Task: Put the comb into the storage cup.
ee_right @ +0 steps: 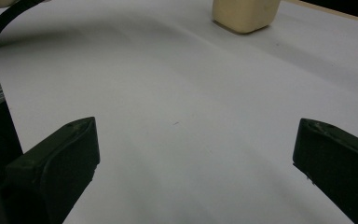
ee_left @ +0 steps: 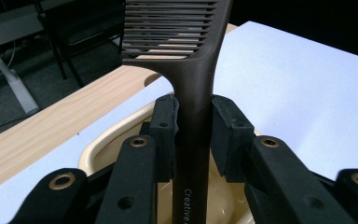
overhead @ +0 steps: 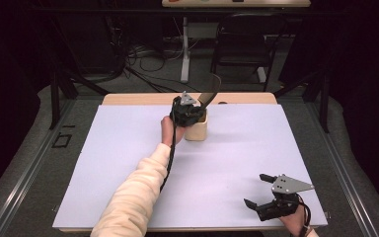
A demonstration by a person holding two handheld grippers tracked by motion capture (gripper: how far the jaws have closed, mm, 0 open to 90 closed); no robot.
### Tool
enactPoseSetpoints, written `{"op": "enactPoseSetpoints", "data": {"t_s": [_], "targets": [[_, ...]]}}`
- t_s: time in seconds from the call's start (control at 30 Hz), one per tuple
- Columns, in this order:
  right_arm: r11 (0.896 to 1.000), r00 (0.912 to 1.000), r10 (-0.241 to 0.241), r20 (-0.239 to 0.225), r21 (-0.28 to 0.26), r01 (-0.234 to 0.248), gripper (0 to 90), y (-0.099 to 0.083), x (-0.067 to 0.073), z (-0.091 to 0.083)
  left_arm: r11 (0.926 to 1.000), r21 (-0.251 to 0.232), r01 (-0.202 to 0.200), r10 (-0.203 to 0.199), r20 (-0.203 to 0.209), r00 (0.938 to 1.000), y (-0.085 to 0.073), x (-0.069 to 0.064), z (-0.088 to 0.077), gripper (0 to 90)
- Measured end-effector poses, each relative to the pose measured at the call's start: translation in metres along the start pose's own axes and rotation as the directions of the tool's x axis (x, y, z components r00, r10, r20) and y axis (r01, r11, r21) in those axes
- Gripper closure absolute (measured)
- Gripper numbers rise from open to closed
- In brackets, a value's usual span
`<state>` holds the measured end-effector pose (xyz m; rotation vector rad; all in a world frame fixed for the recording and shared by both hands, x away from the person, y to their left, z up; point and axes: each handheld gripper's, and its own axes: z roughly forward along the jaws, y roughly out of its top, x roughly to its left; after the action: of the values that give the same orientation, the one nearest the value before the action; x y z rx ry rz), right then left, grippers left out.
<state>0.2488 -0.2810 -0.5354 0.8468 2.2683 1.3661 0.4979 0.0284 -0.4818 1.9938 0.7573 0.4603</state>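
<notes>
A cream cup (overhead: pixel 196 129) stands on the white sheet near the table's far edge. My left gripper (overhead: pixel 193 109) hovers over it, shut on the handle of a dark brown comb (overhead: pixel 210 93). In the left gripper view the pads (ee_left: pixel 163 126) press the comb (ee_left: pixel 193 107) from both sides, its handle reaching down into the cup (ee_left: pixel 103 142) and its teeth standing above. My right gripper (overhead: pixel 257 190) rests at the near right corner, open, with nothing between its fingers. Its own view shows the gripper (ee_right: pixel 193 154) over bare sheet, the cup (ee_right: pixel 245 14) far off.
The white sheet (overhead: pixel 227 153) covers most of the wooden table (overhead: pixel 143 98). A black chair (overhead: pixel 242 44) and a desk leg (overhead: pixel 184 49) stand behind the table. Cables lie on the floor at the back left.
</notes>
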Motion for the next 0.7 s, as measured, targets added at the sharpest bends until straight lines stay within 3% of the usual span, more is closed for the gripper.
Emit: {"op": "enactPoseSetpoints", "data": {"t_s": [0.7], "targets": [[1.0, 1.0, 0.004, 0.0, 0.002, -0.004, 0.0, -0.0002, -0.0002, 0.0001, 0.9998, 0.019, -0.001, 0.001, 0.013, 0.9999, -0.0014, 0.0007, 0.0018, 71.6]]}}
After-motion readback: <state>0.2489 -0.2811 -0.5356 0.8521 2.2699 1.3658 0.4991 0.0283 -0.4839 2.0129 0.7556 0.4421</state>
